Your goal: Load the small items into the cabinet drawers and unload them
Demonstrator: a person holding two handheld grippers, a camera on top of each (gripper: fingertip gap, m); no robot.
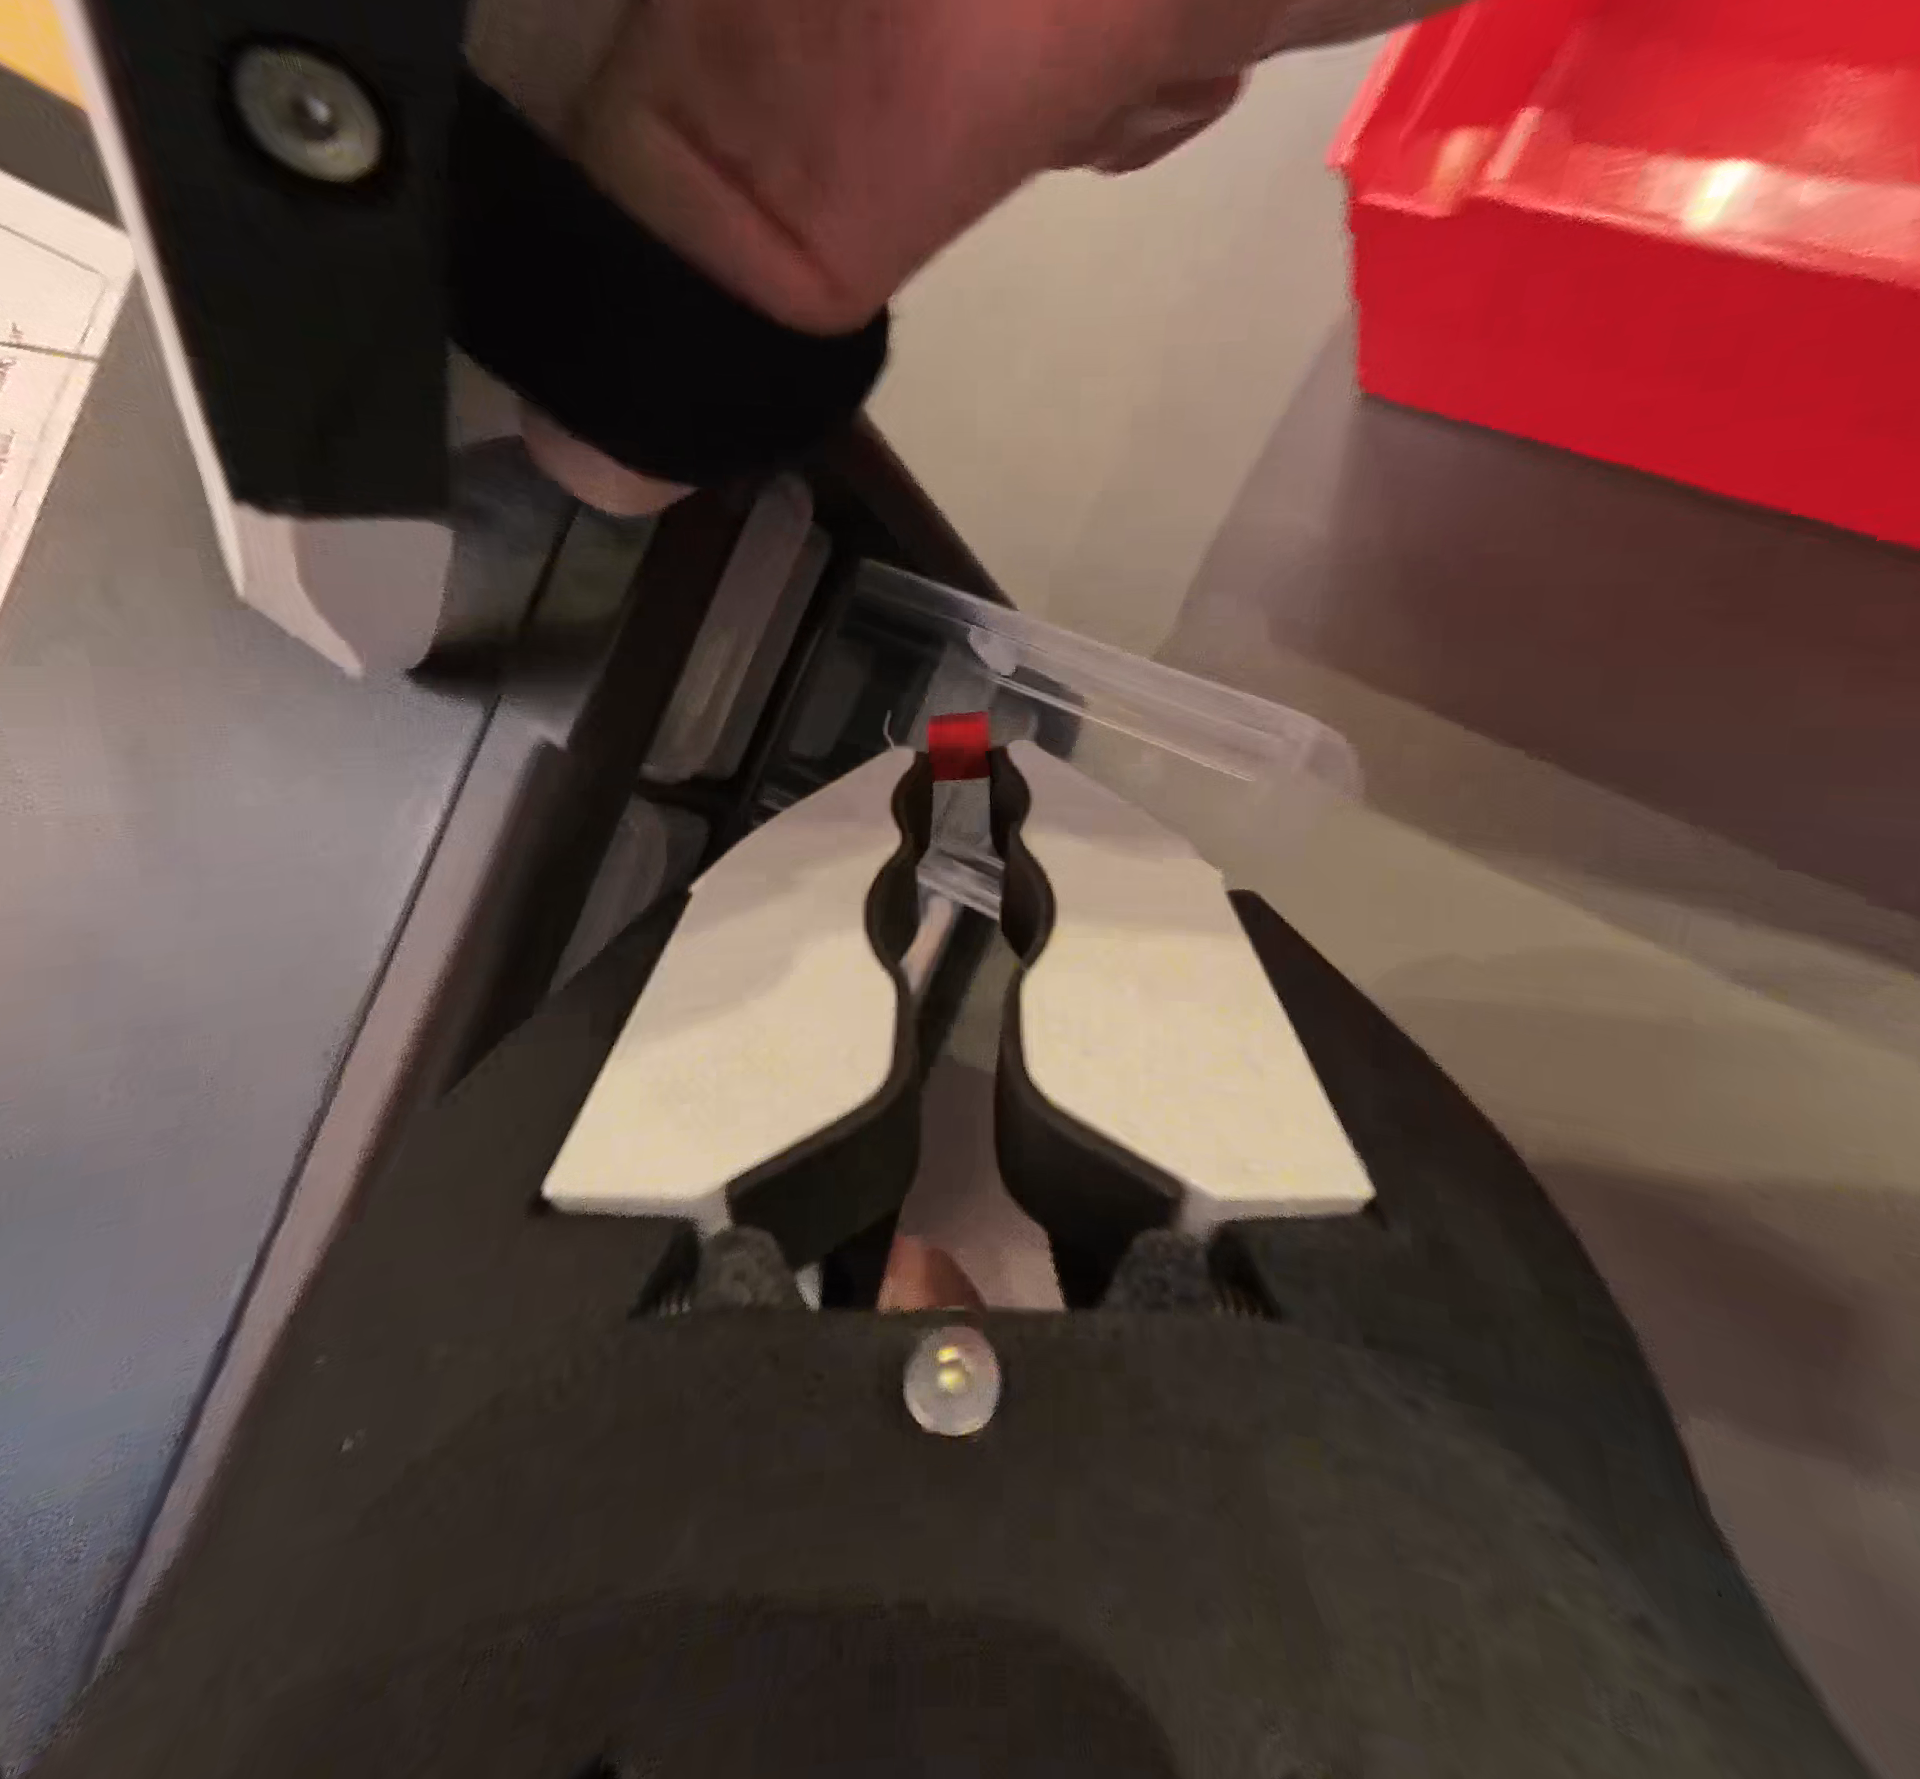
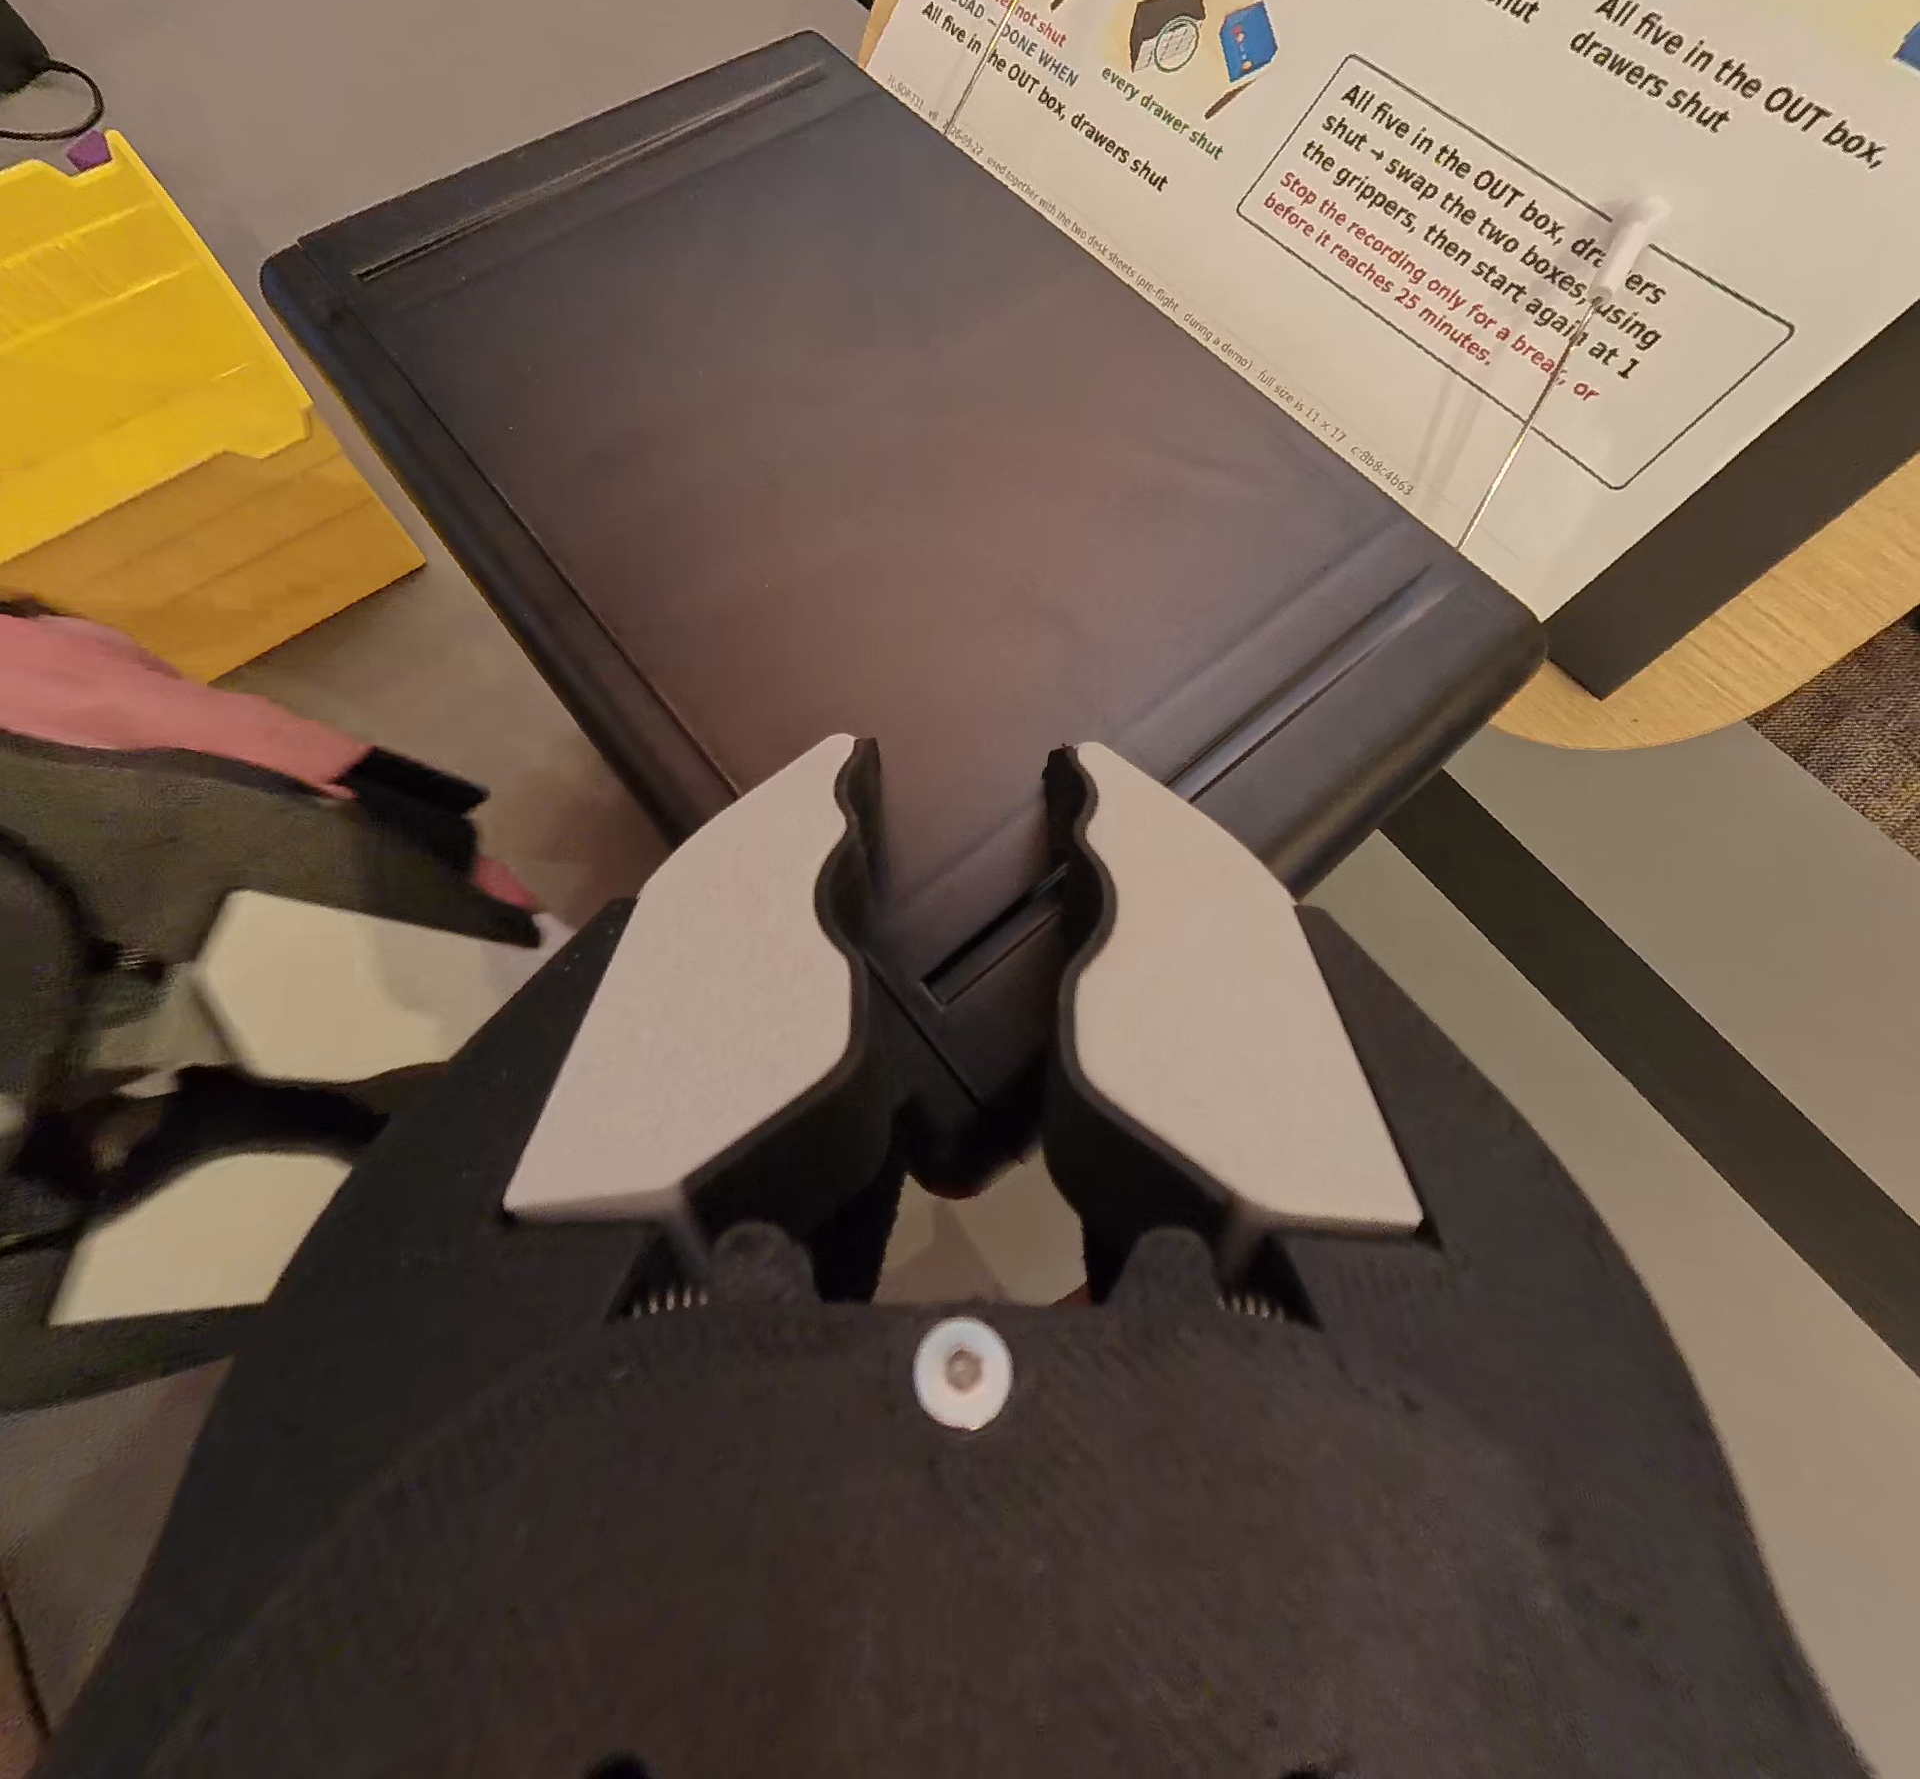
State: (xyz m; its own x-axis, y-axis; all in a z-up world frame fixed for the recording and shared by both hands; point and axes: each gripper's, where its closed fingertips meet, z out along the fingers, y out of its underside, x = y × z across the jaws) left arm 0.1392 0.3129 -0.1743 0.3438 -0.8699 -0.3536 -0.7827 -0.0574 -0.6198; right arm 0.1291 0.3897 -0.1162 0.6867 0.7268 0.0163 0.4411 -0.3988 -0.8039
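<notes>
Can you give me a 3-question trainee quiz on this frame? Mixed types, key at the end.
1. True or false: the left gripper is shut on a small red item.
2. Which bin sits on the table in the left wrist view? A) blue B) red C) green
3. Fill in: the right gripper hangs with its jaws apart over the top of the black ____.

Key:
1. True; it pinches the item at the clear drawer.
2. B, the red bin; a yellow bin shows in the right wrist view.
3. cabinet.
</notes>
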